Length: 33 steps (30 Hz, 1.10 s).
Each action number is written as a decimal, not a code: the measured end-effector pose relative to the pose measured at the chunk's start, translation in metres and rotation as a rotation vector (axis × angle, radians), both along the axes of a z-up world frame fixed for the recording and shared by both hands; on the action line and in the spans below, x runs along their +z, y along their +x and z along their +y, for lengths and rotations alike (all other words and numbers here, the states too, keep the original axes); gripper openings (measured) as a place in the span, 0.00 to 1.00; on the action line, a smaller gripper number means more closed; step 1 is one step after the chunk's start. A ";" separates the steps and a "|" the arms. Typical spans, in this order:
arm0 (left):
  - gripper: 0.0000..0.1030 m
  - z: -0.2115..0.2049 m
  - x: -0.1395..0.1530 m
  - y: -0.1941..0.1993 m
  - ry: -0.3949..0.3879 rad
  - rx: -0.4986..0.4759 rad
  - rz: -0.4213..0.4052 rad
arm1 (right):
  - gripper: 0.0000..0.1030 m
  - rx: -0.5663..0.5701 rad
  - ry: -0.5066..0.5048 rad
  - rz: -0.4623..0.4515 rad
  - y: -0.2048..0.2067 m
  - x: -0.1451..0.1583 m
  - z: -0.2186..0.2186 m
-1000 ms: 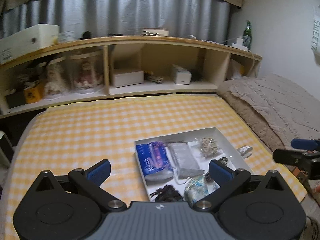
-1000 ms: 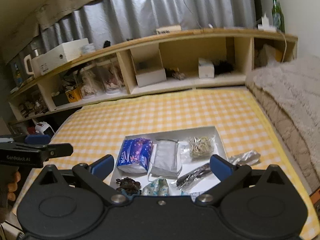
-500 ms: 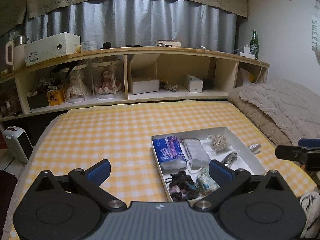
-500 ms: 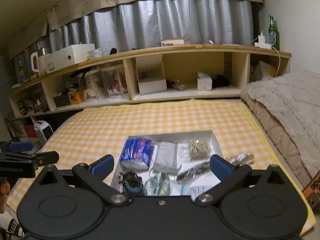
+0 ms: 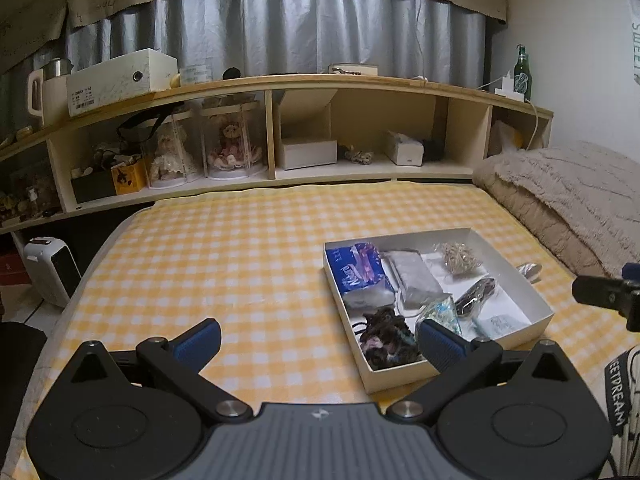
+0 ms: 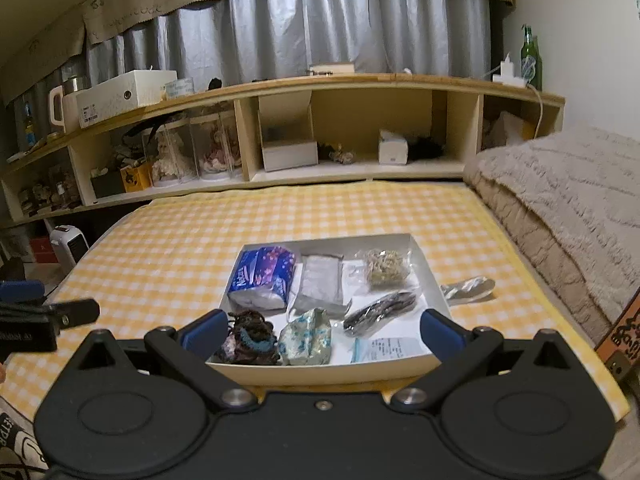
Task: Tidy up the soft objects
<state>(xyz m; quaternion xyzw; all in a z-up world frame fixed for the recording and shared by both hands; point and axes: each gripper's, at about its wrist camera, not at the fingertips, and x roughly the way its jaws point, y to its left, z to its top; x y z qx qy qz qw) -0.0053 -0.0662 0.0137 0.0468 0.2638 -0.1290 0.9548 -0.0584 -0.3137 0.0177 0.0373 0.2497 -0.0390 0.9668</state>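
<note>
A shallow white box (image 6: pixel 430 268) (image 5: pixel 544 312) lies on the yellow checked bedspread (image 6: pixel 180 248). Inside are a blue tissue pack (image 6: pixel 264 276), a grey pouch (image 6: pixel 322 284), a bag of pale rubber bands (image 6: pixel 386 266), a dark scrunchie (image 6: pixel 250 336), a blue-white crumpled packet (image 6: pixel 308 336) and a dark bag (image 6: pixel 380 308). A silver wrapper (image 6: pixel 468 289) lies just right of the box. My right gripper (image 6: pixel 322 328) is open, held back at the box's near edge. My left gripper (image 5: pixel 318 340) is open, left of the box, holding nothing.
A long wooden shelf (image 5: pixel 304 80) with dolls, boxes and a green bottle (image 5: pixel 521 68) runs behind the bed. A folded beige blanket (image 5: pixel 568 196) lies at the right. A white heater (image 5: pixel 54 268) stands on the floor at left.
Both grippers have pulled back and up from the box, so more of the bed and shelf shows. Both stay open and hold nothing.
</note>
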 end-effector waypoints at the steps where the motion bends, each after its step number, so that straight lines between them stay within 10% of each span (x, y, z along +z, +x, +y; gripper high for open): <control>1: 1.00 0.000 -0.002 0.000 0.003 0.001 0.000 | 1.00 -0.001 -0.002 -0.009 -0.001 0.000 0.001; 33: 1.00 0.012 -0.008 -0.007 -0.019 0.006 -0.029 | 1.00 -0.025 -0.066 -0.007 -0.006 -0.009 0.015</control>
